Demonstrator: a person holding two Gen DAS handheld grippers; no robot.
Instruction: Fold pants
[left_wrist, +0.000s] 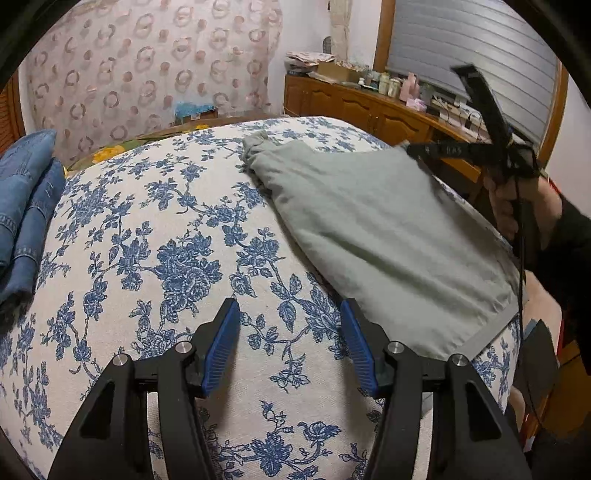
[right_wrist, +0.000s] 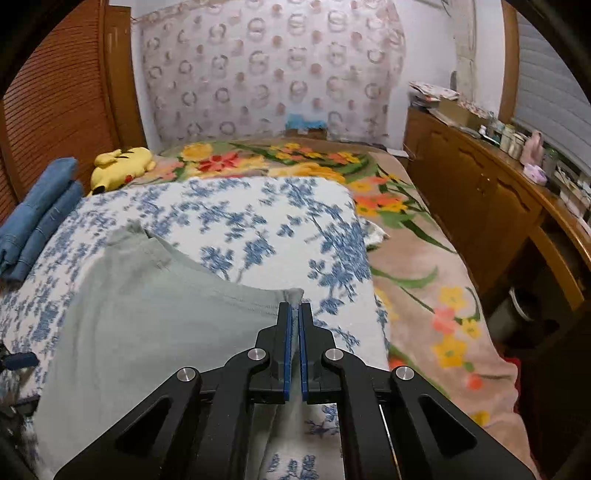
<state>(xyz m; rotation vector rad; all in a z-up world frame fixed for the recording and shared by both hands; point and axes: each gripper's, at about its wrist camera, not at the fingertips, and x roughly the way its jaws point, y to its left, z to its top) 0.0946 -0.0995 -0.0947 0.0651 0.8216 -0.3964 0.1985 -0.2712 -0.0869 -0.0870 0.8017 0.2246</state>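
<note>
Pants (left_wrist: 373, 236) in pale grey-green are lying on the blue-flowered cover (left_wrist: 177, 258) of the bed, their long axis running from the gathered end at the far side toward the near right edge. One corner is being pinched by the right gripper (right_wrist: 294, 306), pads pressed together on the cloth, while the left gripper (left_wrist: 290, 321) is being held spread and empty just left of the near hem. Motion blur is perhaps hiding how much cloth is caught.

Folded jeans (right_wrist: 37, 218), yellow plush toy (right_wrist: 120, 164)
</note>
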